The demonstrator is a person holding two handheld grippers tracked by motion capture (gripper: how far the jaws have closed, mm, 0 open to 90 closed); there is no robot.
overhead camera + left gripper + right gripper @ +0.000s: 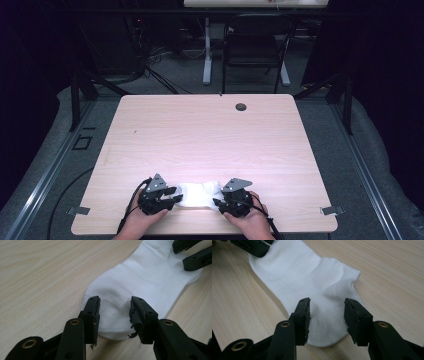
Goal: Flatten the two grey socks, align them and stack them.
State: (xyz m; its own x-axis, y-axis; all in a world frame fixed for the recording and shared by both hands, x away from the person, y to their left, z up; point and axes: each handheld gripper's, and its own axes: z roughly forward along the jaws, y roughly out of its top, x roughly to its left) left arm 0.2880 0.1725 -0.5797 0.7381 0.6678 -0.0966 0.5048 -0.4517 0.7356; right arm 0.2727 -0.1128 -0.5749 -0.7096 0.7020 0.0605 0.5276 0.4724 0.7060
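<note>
We have a white sock (199, 194) lying flat on the desk (210, 135), close to its near edge, and we are at the point of taking hold of it at both ends. The left claw (172, 194) sits at the sock's left end, the right claw (218, 203) at its right end.

In the left gripper view the left claw (113, 315) stands wide, its jaws straddling one rounded end of the sock (140, 287) with cloth between them but no pinch yet. In the right gripper view the right claw (327, 317) is likewise wide, jaws either side of the other end of the sock (312, 285), near where the cuff opening shows. Neither holds anything.

We judge the next move to be closing both claws on the cloth. That calls for the jaw tips to press low against the desk so they catch the thin fabric rather than slide over it.

Our hands come in from the near edge, each wrapped round its gripper, the two claws angled inward towards one another across the sock.
</note>
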